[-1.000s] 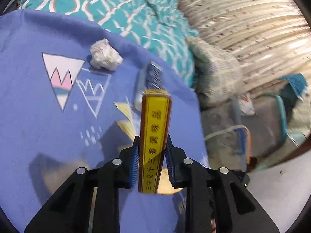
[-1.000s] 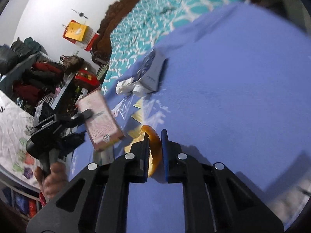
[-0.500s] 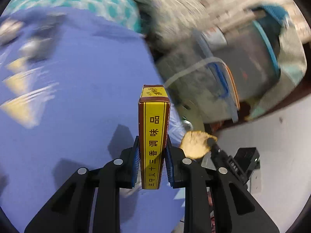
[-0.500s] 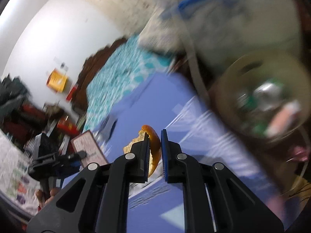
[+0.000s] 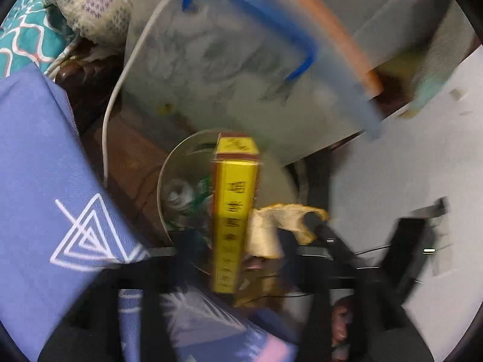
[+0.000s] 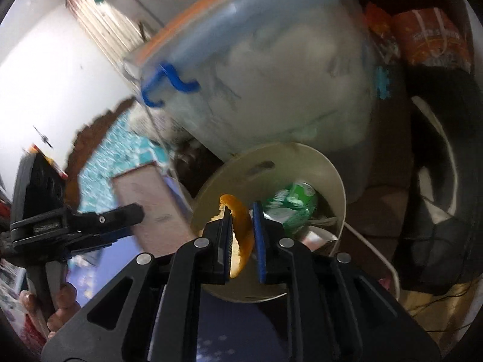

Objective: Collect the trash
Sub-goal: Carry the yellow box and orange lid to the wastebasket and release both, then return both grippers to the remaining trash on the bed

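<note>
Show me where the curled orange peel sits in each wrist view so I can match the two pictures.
Left wrist view: the curled orange peel is right of centre, pale side showing, beside the yellow rectangular box.
Right wrist view: the peel is at lower centre, between the parted jaws of the right hand-held gripper.
Shared landmark: the round beige trash bin, just behind the peel in both.

A bin (image 6: 338,187) stood on the floor just beside the edge of the bedspread (image 5: 39,181), in front of a lidded storage tub (image 6: 271,90). A drinks can (image 6: 291,205) lay inside the bin. A box (image 5: 234,211) and a piece of peel (image 6: 241,235) were positioned above the bin's mouth, the box to the left. A pillow (image 5: 90,3) lay behind the bedspread.
</note>
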Action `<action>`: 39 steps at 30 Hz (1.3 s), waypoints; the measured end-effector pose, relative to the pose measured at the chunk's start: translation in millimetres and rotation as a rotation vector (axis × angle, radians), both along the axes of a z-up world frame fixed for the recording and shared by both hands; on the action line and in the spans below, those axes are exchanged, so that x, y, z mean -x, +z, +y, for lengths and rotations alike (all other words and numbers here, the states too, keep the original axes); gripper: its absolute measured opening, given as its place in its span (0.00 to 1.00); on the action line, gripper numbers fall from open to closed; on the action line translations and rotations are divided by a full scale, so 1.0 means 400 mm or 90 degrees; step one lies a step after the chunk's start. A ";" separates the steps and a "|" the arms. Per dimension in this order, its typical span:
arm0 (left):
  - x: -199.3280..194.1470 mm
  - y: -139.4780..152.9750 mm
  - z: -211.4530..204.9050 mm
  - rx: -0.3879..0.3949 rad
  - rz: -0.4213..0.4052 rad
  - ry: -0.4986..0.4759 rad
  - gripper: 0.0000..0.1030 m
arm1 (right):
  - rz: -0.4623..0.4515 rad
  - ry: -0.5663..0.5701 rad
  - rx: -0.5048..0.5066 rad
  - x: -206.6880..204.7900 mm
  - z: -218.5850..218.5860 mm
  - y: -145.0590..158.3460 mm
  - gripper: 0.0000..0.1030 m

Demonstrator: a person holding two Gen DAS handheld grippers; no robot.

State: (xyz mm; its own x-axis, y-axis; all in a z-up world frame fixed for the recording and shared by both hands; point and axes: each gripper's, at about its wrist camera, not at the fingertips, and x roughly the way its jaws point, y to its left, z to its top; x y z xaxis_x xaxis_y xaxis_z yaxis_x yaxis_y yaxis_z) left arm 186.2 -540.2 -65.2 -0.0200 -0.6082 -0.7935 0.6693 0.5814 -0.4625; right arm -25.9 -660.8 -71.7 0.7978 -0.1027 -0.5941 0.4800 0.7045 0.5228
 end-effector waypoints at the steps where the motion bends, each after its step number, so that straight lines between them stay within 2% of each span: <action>1: -0.002 -0.018 -0.006 -0.016 -0.007 0.014 0.74 | 0.010 0.005 -0.007 -0.009 -0.002 -0.013 0.32; 2: -0.007 -0.040 -0.004 -0.030 -0.001 0.021 0.69 | 0.005 0.006 -0.025 -0.015 -0.002 -0.026 0.56; 3: -0.012 -0.054 0.007 -0.030 0.022 0.017 0.66 | -0.011 -0.004 -0.033 -0.010 -0.001 -0.028 0.70; 4: -0.013 -0.059 0.018 -0.024 0.041 0.014 0.66 | -0.029 -0.019 -0.023 0.000 0.005 -0.021 0.77; 6: -0.010 -0.041 0.067 -0.008 0.035 0.017 0.66 | -0.041 -0.022 -0.002 0.012 0.023 -0.004 0.74; 8: 0.000 -0.006 0.123 0.011 0.012 0.016 0.66 | -0.054 -0.022 -0.013 0.022 0.037 0.005 0.71; 12: 0.034 0.070 0.241 0.053 -0.021 0.020 0.66 | -0.083 0.001 -0.030 0.035 0.099 0.036 0.71; 15: 0.075 0.096 0.381 0.064 -0.062 0.029 0.67 | -0.099 0.036 -0.038 0.028 0.170 0.068 0.71; 18: 0.121 0.103 0.497 0.049 -0.099 0.052 0.67 | -0.111 0.093 -0.048 0.008 0.278 0.081 0.71; 22: 0.161 0.078 0.678 0.006 -0.146 0.102 0.67 | -0.100 0.181 -0.084 -0.041 0.445 0.058 0.70; 29: 0.204 0.041 0.943 -0.030 -0.154 0.204 0.67 | -0.038 0.322 -0.137 -0.141 0.719 -0.029 0.59; 34: 0.226 0.024 1.111 -0.051 -0.179 0.295 0.67 | -0.009 0.392 -0.131 -0.194 0.876 -0.057 0.57; 39: 0.232 -0.011 1.214 -0.067 -0.175 0.360 0.67 | 0.006 0.434 -0.102 -0.239 0.967 -0.064 0.57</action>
